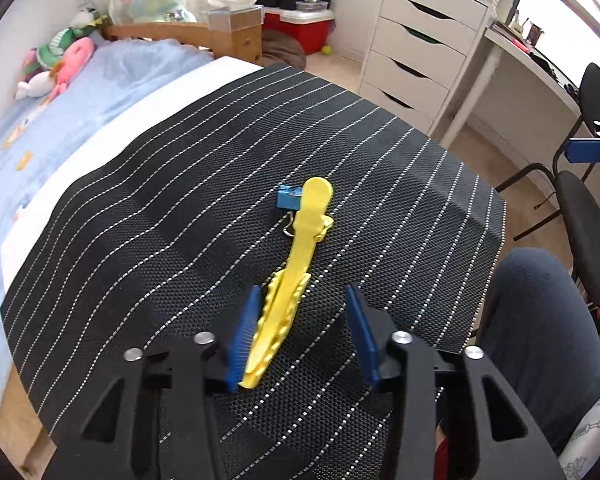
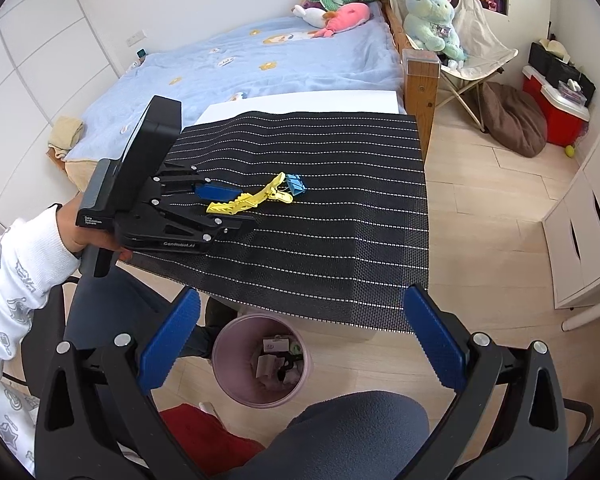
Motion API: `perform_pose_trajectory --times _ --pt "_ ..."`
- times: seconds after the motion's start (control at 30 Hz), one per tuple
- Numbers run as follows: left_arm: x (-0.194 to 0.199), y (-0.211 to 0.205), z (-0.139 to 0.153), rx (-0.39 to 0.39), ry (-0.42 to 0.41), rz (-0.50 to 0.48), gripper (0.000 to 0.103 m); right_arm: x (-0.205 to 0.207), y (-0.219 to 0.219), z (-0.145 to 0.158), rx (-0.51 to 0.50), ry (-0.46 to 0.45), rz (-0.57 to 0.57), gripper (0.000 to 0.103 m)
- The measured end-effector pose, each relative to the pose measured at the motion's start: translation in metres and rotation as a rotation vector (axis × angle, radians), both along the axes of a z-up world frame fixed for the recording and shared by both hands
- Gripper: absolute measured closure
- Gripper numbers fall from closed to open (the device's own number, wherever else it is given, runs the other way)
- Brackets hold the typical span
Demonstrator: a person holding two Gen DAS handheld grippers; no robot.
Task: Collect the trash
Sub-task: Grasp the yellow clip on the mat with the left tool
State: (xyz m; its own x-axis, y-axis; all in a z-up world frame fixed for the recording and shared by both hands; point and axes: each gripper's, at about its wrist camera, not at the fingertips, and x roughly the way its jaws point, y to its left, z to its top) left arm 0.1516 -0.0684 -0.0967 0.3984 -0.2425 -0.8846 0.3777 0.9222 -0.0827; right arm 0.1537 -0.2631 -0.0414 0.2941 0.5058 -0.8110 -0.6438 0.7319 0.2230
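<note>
A yellow plastic hair clip [image 1: 290, 276] lies on the black striped mat [image 1: 180, 208], its far end next to a blue binder clip [image 1: 287, 199]. My left gripper [image 1: 304, 300] is open, its fingers on either side of the clip's near toothed end; the left pad touches or nearly touches it. In the right wrist view the left gripper [image 2: 236, 208] sits low over the yellow clip [image 2: 248, 200] and the blue binder clip [image 2: 296, 185]. My right gripper [image 2: 300, 320] is open and empty, held above a pink trash bin [image 2: 260, 360] that holds several scraps.
The mat covers a small table [image 2: 300, 100] against a bed with a blue blanket [image 2: 240, 64] and plush toys. A white drawer unit [image 1: 416, 40], a desk and a black chair [image 1: 580, 216] stand to the right. My knees [image 2: 340, 432] are below the table edge.
</note>
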Motion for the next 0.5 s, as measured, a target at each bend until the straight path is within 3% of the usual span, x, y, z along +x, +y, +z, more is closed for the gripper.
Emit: perform_pose_trajectory --times 0.23,0.5 --pt "-0.0010 0.0017 0.0018 -0.003 -0.003 0.010 0.089 0.0021 0.0047 -0.0042 0.000 0.008 0.005 0.003" --pt "-0.0058 0.0008 0.0072 -0.012 -0.017 0.022 0.089 0.0051 0.0089 -0.0060 -0.002 0.008 0.006 0.003"
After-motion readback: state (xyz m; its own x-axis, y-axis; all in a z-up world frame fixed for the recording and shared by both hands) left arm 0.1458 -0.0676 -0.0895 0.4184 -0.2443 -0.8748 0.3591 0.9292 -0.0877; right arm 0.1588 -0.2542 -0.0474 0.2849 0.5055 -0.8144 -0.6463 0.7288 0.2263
